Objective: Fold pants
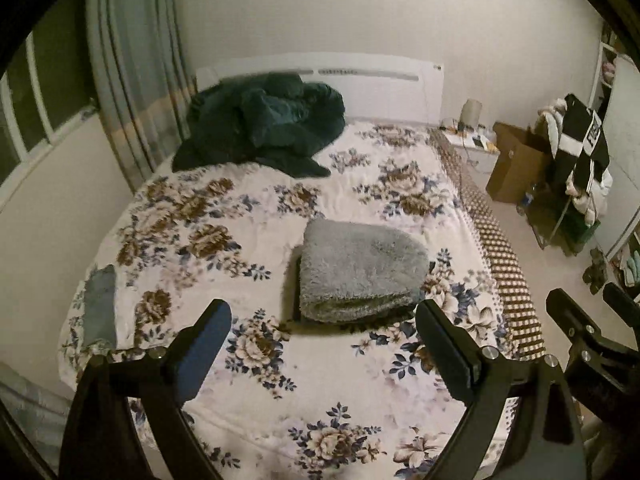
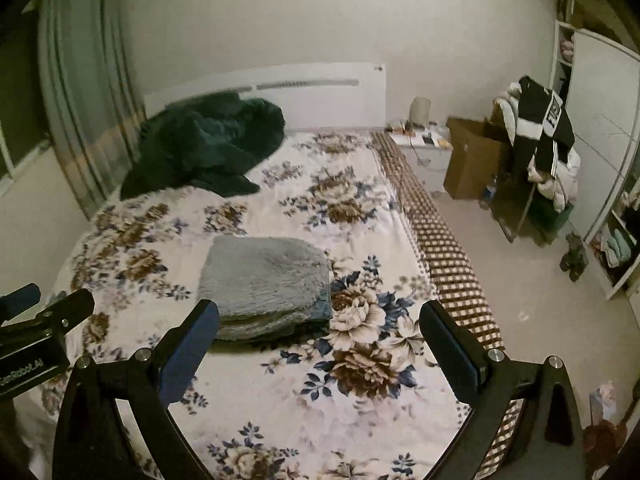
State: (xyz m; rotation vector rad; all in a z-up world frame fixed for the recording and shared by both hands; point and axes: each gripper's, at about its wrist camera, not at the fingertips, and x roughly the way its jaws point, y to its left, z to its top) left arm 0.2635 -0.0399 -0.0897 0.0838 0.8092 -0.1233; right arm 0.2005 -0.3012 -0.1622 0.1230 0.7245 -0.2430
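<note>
Grey fluffy pants [image 1: 360,268] lie folded in a compact stack on the floral bedspread [image 1: 224,216]; they also show in the right wrist view [image 2: 266,288]. My left gripper [image 1: 324,316] is open and empty, held above the bed just in front of the stack. My right gripper [image 2: 320,316] is open and empty, held above the bed to the right of the stack. The right gripper shows at the right edge of the left wrist view [image 1: 584,312]. The left gripper shows at the left edge of the right wrist view [image 2: 52,304].
A dark green blanket [image 1: 264,124] is heaped at the head of the bed by the white headboard [image 1: 360,80]. A checkered bed edge [image 1: 500,264] runs along the right. Beyond it stand a nightstand [image 1: 476,148], cardboard box [image 1: 516,168] and clothes-laden rack [image 1: 580,152].
</note>
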